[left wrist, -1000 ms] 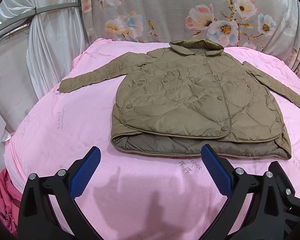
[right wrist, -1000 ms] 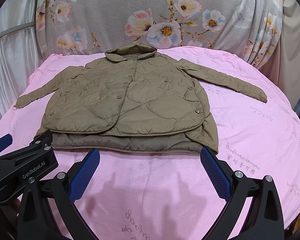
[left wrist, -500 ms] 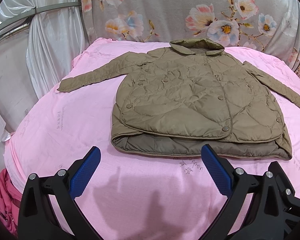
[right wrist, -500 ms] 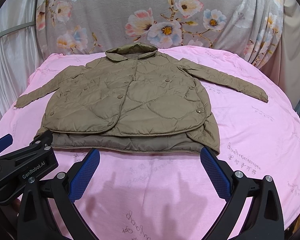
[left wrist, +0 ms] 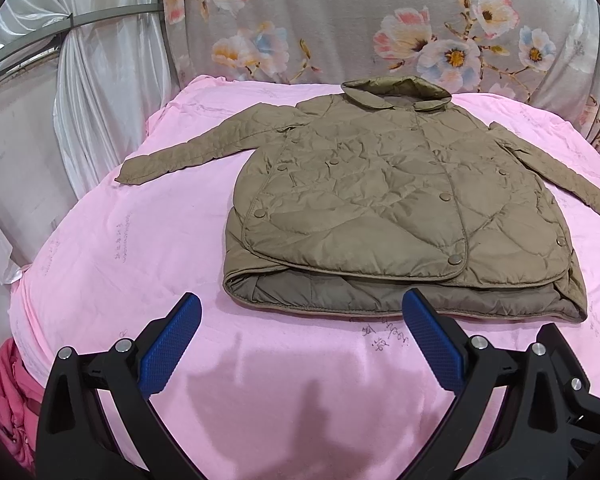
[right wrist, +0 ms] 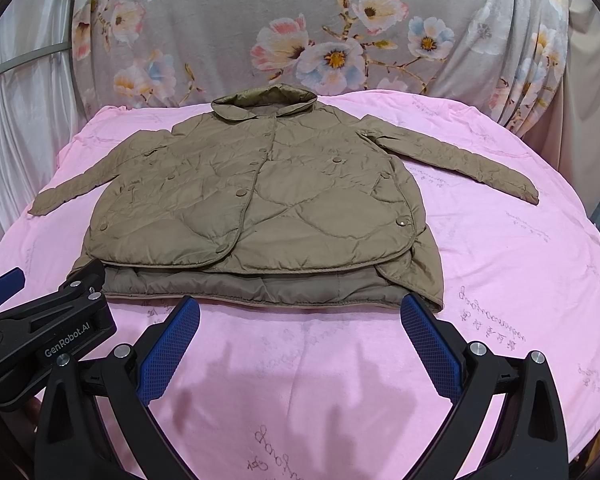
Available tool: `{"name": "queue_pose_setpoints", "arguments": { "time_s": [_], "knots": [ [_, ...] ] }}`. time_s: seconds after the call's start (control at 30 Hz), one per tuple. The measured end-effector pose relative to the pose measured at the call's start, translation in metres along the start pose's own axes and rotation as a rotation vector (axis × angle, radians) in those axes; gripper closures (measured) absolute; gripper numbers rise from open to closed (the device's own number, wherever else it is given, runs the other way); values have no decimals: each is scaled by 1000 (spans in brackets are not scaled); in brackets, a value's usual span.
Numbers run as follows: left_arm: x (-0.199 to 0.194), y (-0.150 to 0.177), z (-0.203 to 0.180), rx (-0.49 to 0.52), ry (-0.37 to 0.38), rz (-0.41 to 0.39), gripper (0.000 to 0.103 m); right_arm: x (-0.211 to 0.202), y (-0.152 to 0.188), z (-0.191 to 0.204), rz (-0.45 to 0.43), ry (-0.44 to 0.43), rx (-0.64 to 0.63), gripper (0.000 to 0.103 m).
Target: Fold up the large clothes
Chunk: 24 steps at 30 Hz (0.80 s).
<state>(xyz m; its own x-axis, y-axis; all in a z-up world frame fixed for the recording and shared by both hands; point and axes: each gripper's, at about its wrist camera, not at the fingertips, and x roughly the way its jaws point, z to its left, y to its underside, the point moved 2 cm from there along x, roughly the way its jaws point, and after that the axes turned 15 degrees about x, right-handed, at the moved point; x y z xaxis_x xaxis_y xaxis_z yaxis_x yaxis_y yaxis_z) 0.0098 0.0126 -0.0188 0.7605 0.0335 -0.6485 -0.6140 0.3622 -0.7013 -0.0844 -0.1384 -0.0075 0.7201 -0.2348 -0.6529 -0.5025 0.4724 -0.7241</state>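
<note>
Nothing has moved: both the left hand-held gripper (left wrist: 298, 334) and right hand-held gripper (right wrist: 300, 334) hover wide open before the jacket (right wrist: 256, 208), spread on the pink table (right wrist: 500, 264) (soft, puffy, probably slippery; best pinched at hem corners).

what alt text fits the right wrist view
An olive-brown quilted jacket lies flat, sleeves spread, on a pink cloth-covered table. The open right gripper hovers before its hem, the left gripper beside it.
</note>
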Motion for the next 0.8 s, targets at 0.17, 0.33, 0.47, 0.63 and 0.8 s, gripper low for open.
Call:
{"name": "queue_pose_setpoints", "arguments": {
  "time_s": [0.17,0.33,0.47,0.63,0.8],
  "knots": [
    [8,-1,2,5,7,10,5,6,4,2,25,-22,10,5],
    [24,-9,2,8,16,25,5,33,-5,-10,63,-50,44,5],
    [45,-27,15,-10,27,31,5,55,-41,-43,78,-50,131,5],
    [68,-55,30,-28,24,22,5,95,-107,-127,47,-44,381,5],
    [98,-78,50,-81,-12,13,5,146,-156,-218,-2,44,615,5]
  ]
}}
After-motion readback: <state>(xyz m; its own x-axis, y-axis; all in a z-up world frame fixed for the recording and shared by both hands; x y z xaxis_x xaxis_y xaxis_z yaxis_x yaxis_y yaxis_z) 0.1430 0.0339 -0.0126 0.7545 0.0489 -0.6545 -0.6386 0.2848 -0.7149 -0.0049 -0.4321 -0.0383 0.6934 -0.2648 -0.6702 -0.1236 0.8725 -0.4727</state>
